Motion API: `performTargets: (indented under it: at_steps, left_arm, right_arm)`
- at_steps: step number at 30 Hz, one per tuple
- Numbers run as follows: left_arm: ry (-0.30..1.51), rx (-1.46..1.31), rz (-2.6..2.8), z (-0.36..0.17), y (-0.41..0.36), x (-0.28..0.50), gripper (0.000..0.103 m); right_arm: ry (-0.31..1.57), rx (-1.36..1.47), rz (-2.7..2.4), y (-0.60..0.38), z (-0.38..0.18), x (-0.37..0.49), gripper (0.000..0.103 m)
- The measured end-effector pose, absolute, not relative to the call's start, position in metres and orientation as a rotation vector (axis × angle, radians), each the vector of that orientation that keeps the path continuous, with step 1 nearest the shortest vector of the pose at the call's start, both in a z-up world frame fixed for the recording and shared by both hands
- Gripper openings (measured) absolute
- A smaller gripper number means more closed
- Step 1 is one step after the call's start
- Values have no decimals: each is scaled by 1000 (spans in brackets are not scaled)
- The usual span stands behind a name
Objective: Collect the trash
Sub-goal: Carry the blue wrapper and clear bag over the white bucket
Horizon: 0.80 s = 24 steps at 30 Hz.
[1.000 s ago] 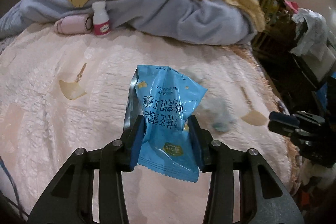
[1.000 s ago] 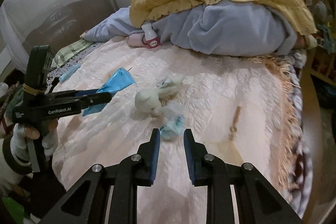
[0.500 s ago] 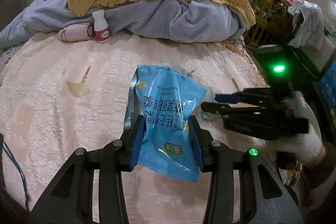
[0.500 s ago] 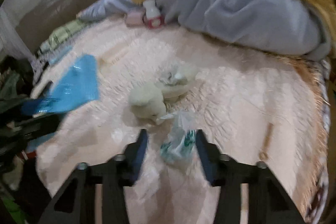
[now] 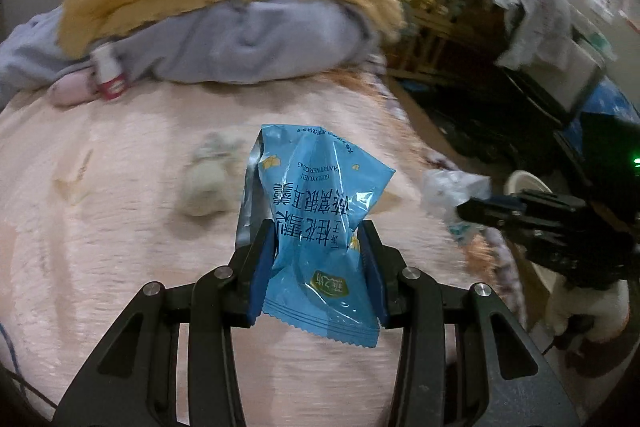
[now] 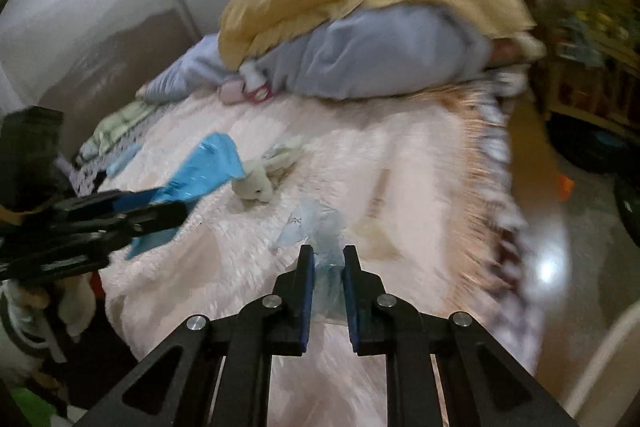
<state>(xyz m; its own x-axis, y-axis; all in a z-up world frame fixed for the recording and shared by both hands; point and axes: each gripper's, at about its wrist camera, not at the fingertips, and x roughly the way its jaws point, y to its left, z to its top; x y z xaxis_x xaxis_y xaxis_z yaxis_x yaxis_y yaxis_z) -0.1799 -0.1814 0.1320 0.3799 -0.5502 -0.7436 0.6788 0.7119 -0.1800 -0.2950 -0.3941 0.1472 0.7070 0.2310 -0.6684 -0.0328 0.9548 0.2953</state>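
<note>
step in hand: carry-off, with both pieces of trash gripped. the left gripper (image 5: 316, 259) is clamped on the blue snack wrapper (image 5: 316, 219), held at centre frame above the pink bedspread (image 5: 120, 227). the right gripper (image 6: 325, 281) has just closed its jaws on the crumpled clear plastic wrapper (image 6: 316, 227), which sits pinched between the pads at lower centre of the right wrist view. next move, as i judge it: take both to a bin and release (no bin is identifiable; a pale rim at right of the left view is too unclear to call). no container shows contents. a small plush toy (image 6: 260, 183) and a small bottle (image 5: 108, 75) lie on the bed.
</note>
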Motion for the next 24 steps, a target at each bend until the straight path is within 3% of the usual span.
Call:
performTargets:
  at_steps: [11,24]
  left_arm:
    - [865,280,-974,149,-280,-249,39]
    - [899,377,-1112,143,-361,-297,39]
  right_arm:
    - [735,341,-101,-477,156,-403,13]
    - [732,405,-317,-541,141,-472,13]
